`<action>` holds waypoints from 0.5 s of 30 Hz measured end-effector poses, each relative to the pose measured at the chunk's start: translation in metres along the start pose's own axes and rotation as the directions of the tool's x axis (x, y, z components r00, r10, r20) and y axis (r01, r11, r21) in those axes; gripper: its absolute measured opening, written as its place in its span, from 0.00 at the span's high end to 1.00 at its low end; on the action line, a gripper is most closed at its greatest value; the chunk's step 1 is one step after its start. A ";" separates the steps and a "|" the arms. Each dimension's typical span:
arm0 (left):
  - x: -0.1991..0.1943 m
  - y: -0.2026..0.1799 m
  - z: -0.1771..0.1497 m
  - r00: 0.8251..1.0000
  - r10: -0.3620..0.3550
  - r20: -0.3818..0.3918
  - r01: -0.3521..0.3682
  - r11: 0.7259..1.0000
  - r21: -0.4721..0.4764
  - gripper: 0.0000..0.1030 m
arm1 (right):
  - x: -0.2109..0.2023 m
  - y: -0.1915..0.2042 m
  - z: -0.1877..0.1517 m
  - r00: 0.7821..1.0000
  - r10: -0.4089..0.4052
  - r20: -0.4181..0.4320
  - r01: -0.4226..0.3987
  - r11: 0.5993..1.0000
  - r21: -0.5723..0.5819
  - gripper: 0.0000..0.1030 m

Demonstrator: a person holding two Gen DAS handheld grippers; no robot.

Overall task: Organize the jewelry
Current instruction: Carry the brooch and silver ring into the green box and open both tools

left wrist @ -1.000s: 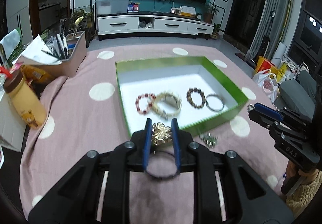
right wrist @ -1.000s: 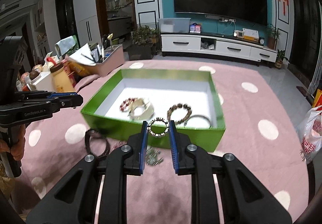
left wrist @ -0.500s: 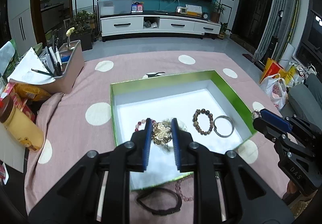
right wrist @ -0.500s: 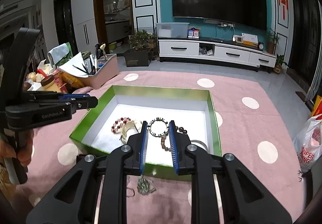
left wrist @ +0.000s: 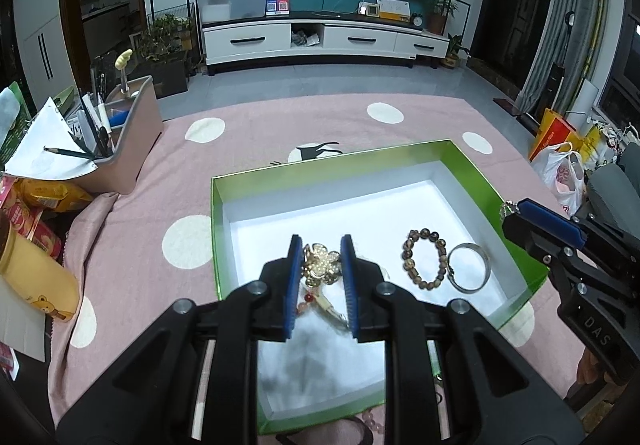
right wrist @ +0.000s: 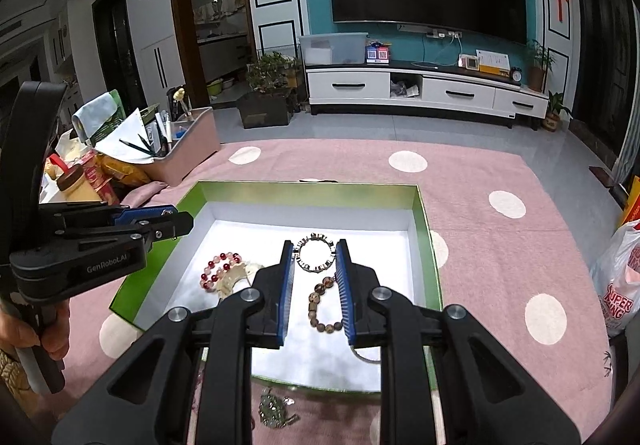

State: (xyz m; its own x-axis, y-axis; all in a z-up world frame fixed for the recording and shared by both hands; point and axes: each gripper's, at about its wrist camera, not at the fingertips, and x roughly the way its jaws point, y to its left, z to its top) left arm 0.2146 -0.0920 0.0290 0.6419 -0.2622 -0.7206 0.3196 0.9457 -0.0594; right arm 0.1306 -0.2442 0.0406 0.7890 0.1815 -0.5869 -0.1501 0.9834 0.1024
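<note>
Right now your biggest reference is the pink dotted cloth (left wrist: 256, 133) over the worktop, and on it the green box (left wrist: 216, 229) with its white floor, which sits directly beneath and ahead of both sets of jaws.

Your left gripper (left wrist: 319, 257) has its jaws narrowed on a gold flower brooch (left wrist: 320, 263), pinched between the blue pads above the near-left part of the box floor. Just below those jaws lie a red bead bracelet (right wrist: 219, 270) and a pale piece I cannot identify. To the right of them rest a brown bead bracelet (left wrist: 425, 260) and a silver bangle (left wrist: 469, 267), touching or nearly so.

Your right gripper (right wrist: 315, 257) holds a small black-and-white link bracelet (right wrist: 314, 252) at the very tips of its jaws, over the middle of the box.

What could go wrong — both grips are shallow. The link bracelet is caught only by its edges, so a tilt or a slack squeeze could let it swing out and fall onto the brown beads, tangling them. If you let the brooch go from this height it may land on the red beads instead of bare floor. The two grippers are near each other over one box, so crossing paths could knock a piece loose. A greenish cluster (right wrist: 274, 411) lies on the cloth below your right jaws, outside the box and easy to overlook.

Readable writing: "GenRobot.AI" on the left gripper body, "DAS" on the right one, and "SUPER" on the white bag (right wrist: 618, 285) far right of the jaws.
</note>
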 end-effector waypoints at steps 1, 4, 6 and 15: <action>0.002 0.000 0.001 1.000 0.002 -0.003 -0.002 1.000 0.001 0.82 | 0.003 -0.001 0.001 1.000 -0.001 -0.003 0.001 1.000 0.002 0.80; 0.009 -0.001 0.003 1.000 0.006 -0.012 -0.006 1.000 0.004 0.81 | 0.008 -0.003 0.000 1.000 -0.002 -0.010 0.002 1.000 0.007 0.80; 0.013 -0.001 0.003 1.000 0.008 -0.018 -0.008 1.000 0.005 0.81 | 0.011 -0.005 0.000 1.000 -0.004 -0.016 0.004 1.000 0.009 0.80; 0.029 -0.003 0.004 0.999 0.014 -0.047 -0.014 1.000 0.008 0.81 | 0.026 -0.011 0.001 0.999 -0.006 -0.039 0.006 1.000 0.015 0.80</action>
State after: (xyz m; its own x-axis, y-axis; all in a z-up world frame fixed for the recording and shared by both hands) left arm 0.2352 -0.1031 0.0107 0.6126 -0.2393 -0.7533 0.3160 0.9477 -0.0440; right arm 0.1537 -0.2504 0.0252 0.7663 0.1753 -0.6181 -0.1363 0.9845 0.1103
